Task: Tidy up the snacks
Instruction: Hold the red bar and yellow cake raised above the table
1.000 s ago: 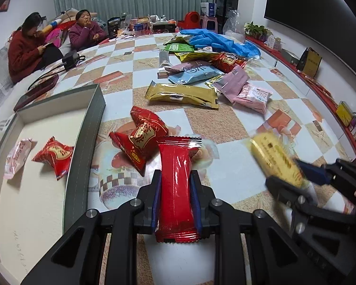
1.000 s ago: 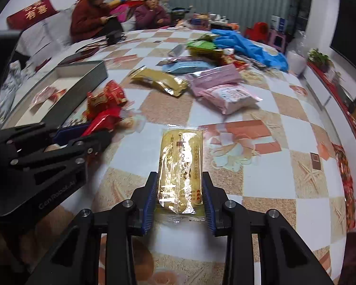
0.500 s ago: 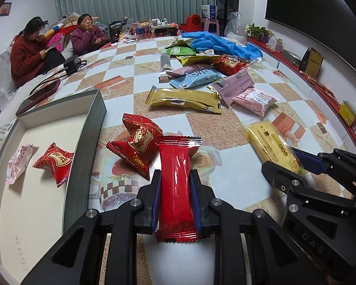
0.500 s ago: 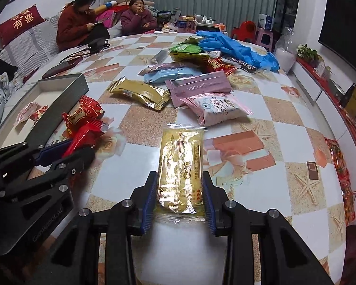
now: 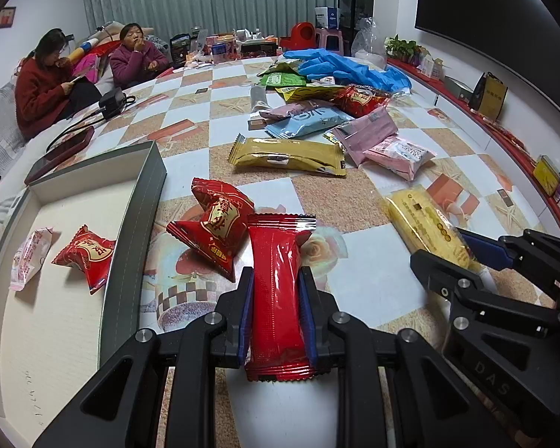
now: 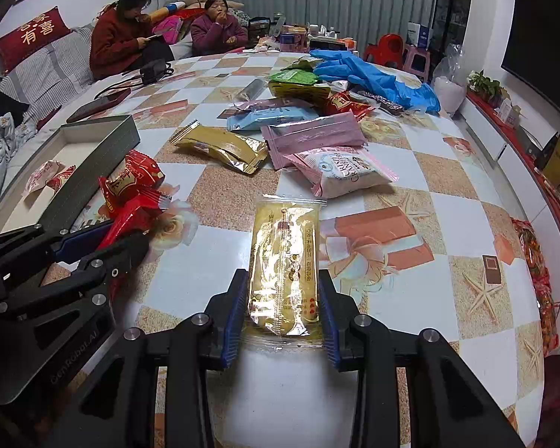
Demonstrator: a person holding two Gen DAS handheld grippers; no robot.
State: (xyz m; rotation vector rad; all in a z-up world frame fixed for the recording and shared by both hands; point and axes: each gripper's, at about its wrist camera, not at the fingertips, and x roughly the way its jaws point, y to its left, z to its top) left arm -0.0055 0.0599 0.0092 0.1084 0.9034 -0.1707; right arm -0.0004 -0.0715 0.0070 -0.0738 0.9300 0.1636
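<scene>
1. I have a snack in each gripper: my left gripper (image 5: 276, 313) is clamped on a long red packet (image 5: 276, 291), the blue pads pressing both its sides, the packet pointing straight ahead over the counter (image 5: 358, 287).

2. My right gripper (image 6: 283, 310) is closed on a flat golden-yellow packet (image 6: 284, 261), held the same way, lengthwise between the fingers. The left view shows that packet sticking out ahead of the right gripper, just to the right of my left one.

3. The grey tray (image 5: 130, 246) sits just left of the left gripper and appears to be the collection box. Only two items lie in it: a small red sachet (image 5: 86, 257) and a pale pink-and-white sachet (image 5: 30, 254), both well to the left of the fingers.

4. Immediately ahead-left of the left gripper, a red folded snack bag (image 5: 214, 224) rests on the counter beside the tray wall, touching or nearly touching the held red packet.

5. Further ahead lie a mustard-gold bar packet (image 5: 287, 156), pink packets (image 5: 380, 142), a light-blue pack (image 5: 302, 123) and green and yellow bags near a blue sheet (image 5: 347, 69).

6. My reading: the job is in its early part. Two pieces are boxed, two are in hand, roughly ten wait on the counter. Both held packets have yet to reach the tray.
</scene>
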